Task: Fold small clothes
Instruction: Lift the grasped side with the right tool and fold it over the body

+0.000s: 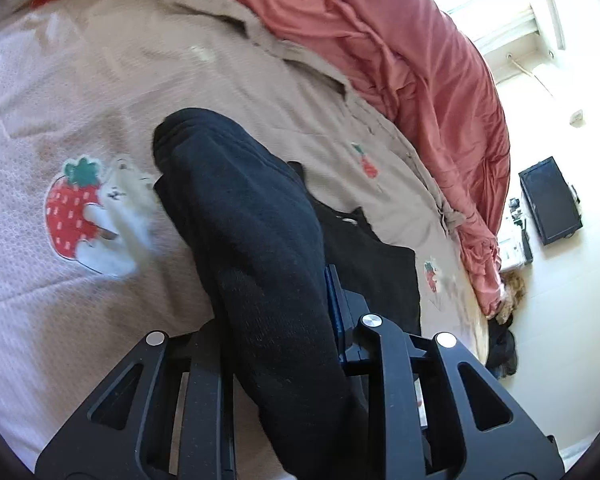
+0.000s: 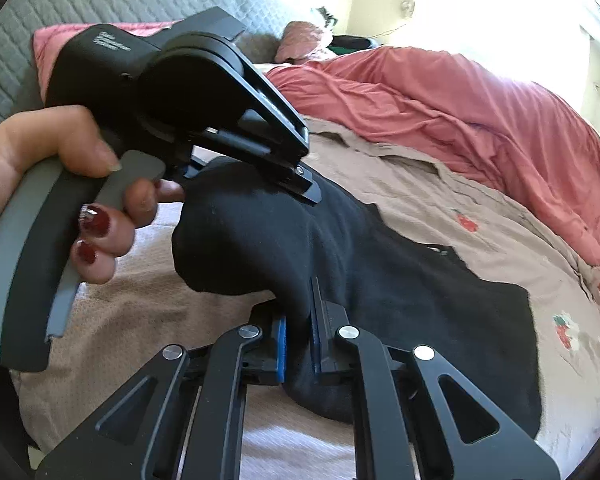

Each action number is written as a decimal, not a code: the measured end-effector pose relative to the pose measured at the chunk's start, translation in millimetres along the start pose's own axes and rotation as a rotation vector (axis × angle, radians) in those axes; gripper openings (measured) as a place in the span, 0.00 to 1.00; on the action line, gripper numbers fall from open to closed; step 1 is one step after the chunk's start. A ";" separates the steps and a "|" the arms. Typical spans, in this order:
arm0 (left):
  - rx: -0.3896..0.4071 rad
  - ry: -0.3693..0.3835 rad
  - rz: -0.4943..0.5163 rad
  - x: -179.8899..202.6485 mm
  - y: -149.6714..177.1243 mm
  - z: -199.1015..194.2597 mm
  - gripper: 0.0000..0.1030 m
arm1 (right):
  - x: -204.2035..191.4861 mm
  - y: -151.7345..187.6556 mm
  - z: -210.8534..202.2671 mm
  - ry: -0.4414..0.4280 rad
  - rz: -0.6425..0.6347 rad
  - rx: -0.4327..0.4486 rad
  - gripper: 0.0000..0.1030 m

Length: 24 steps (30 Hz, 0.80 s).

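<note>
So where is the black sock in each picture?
Left wrist view: the black sock runs up the middle from the bottom, clamped in the left gripper.
Right wrist view: the sock sits centre-left, held by the right gripper below and the other gripper above.
Shared landmark: the pink-red quilt along the far side of the bed.

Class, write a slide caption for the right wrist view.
Both grippers, right and left, pinch a black sock above the strawberry-print bedcover.
</note>
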<state>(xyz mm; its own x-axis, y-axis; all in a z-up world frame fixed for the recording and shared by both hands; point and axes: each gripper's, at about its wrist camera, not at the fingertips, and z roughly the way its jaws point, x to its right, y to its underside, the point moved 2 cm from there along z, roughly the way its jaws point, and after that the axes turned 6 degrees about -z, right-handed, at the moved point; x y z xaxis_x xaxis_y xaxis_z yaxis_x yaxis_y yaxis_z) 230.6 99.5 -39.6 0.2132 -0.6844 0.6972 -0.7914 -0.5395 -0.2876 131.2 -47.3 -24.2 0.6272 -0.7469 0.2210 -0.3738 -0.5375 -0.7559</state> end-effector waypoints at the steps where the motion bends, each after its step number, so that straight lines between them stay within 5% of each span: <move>1: 0.001 -0.009 0.014 8.3 1.9 0.6 0.15 | 7.8 2.5 -4.9 0.002 0.022 0.003 0.08; 13: -0.070 -0.109 0.168 129.8 20.4 45.4 0.15 | 96.1 30.3 -52.3 0.054 0.231 0.046 0.07; 24: -0.174 -0.241 0.282 189.7 53.5 124.3 0.16 | 169.7 75.3 -59.5 0.036 0.485 -0.009 0.07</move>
<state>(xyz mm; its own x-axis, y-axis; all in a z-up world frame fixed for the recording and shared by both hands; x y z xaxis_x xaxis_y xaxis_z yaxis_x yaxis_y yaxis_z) 300.0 -120.2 -4.4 0.0857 -0.9001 0.4272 -0.9186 -0.2374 -0.3160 168.8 -237.8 -7.0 0.3553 -0.9251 -0.1340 -0.6230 -0.1274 -0.7718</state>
